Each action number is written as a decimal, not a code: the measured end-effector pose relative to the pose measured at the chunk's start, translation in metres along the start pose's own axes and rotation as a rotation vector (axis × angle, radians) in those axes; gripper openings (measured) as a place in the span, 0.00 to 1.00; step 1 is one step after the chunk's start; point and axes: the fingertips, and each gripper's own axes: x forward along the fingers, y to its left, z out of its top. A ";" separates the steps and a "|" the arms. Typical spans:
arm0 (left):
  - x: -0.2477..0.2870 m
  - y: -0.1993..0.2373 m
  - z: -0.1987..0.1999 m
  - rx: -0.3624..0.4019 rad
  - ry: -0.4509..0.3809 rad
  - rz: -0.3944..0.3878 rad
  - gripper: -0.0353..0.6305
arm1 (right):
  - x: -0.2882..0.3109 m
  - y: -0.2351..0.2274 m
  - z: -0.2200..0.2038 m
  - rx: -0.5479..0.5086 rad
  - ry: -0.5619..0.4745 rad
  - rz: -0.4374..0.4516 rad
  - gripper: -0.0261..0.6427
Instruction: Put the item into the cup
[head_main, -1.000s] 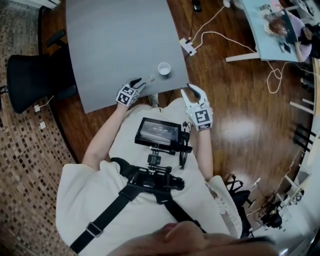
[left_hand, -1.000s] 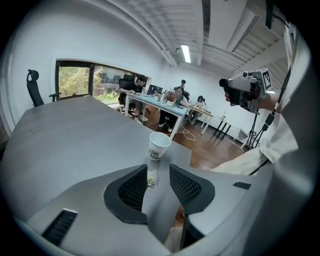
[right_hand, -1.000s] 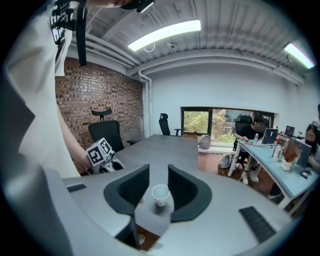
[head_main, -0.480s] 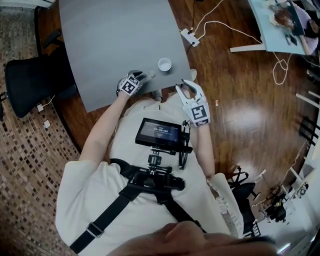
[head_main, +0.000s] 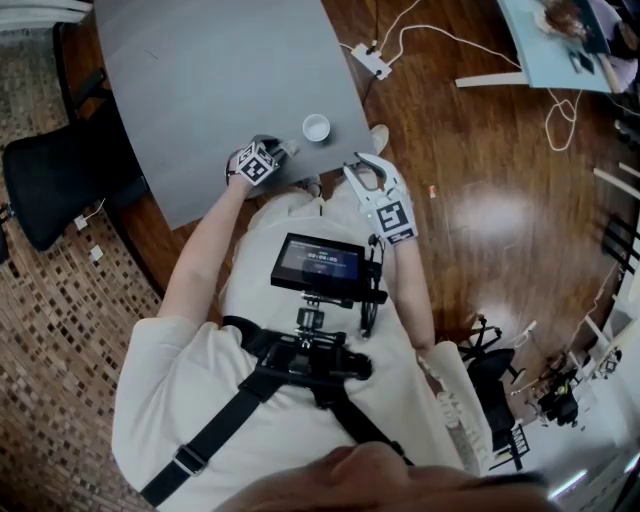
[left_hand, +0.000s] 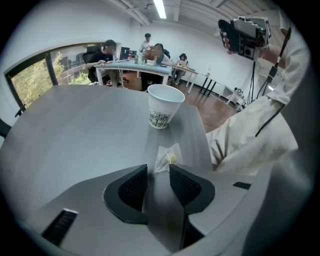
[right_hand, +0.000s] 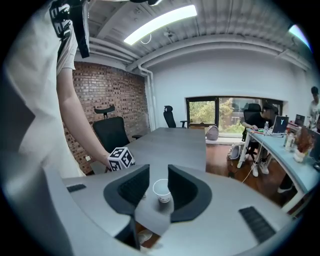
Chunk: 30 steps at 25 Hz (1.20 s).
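Note:
A white paper cup (head_main: 316, 127) with a dark tree print stands upright on the grey table (head_main: 200, 70) near its front right edge. In the left gripper view the cup (left_hand: 165, 105) is ahead, and a small clear packet (left_hand: 167, 157) with something yellowish inside lies flat on the table before it. My left gripper (left_hand: 158, 172) is open and low over the table, its tips right at the packet's near end. My right gripper (head_main: 362, 168) is open and hangs off the table's edge, pointed at the cup (right_hand: 161, 191), with nothing in it.
A black office chair (head_main: 60, 180) stands left of the table. A power strip (head_main: 365, 58) and white cables lie on the wooden floor beyond. A light blue desk (head_main: 560, 45) with people is at the far right. The left gripper's marker cube (right_hand: 121, 159) shows in the right gripper view.
My left gripper has moved forward over the table toward the packet and cup. The right gripper has shifted a little left and closer to the table edge.

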 end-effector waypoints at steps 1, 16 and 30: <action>0.001 0.001 -0.002 0.029 0.016 0.003 0.26 | 0.000 0.000 0.000 0.000 0.004 -0.003 0.25; 0.002 0.001 -0.012 0.129 0.090 0.025 0.11 | 0.003 0.002 -0.013 -0.023 0.066 -0.013 0.25; -0.020 0.008 0.002 0.056 -0.009 0.097 0.06 | 0.010 0.006 -0.034 -0.015 0.066 -0.008 0.25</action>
